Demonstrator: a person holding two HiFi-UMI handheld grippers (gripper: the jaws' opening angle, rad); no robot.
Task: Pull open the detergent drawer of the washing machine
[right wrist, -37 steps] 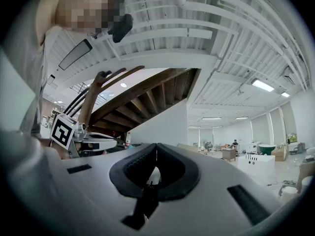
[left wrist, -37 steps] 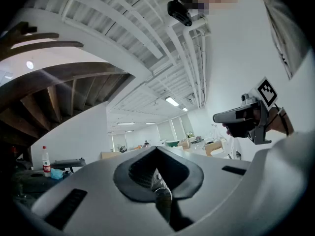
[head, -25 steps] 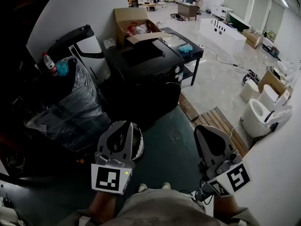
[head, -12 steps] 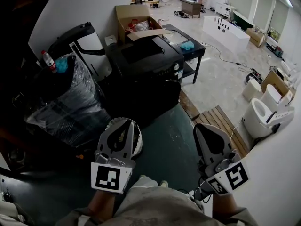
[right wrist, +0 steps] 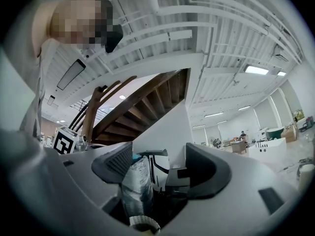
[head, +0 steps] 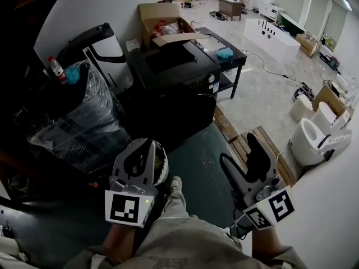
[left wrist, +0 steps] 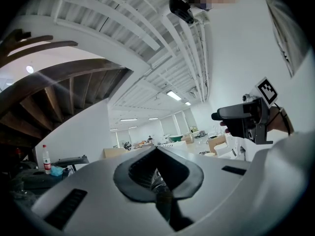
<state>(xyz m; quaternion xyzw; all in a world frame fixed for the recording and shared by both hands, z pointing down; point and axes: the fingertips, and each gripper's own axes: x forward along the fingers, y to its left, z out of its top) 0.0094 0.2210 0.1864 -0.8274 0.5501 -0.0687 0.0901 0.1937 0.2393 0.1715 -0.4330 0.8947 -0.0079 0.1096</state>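
The black washing machine (head: 168,66) stands a few steps ahead on the dark floor, its control strip (head: 199,84) along the top front edge. I cannot make out the detergent drawer on it. My left gripper (head: 147,145) is held low in front of me with its jaws shut and nothing in them; the left gripper view shows its pads (left wrist: 156,154) meeting. My right gripper (head: 240,150) is level with it at the right. Its jaws are opening, with nothing between them (right wrist: 157,166). Both grippers are well short of the machine.
A plastic-wrapped bundle (head: 78,116) with a red-capped bottle (head: 58,72) stands left of the machine. An open cardboard box (head: 160,21) sits behind it and a black table (head: 224,66) to its right. A wooden pallet (head: 261,150) and white toilets (head: 314,139) line the right side.
The right gripper's jaws went from shut to spread apart. Both grippers shifted slightly, and the person's foot has stepped forward between them.
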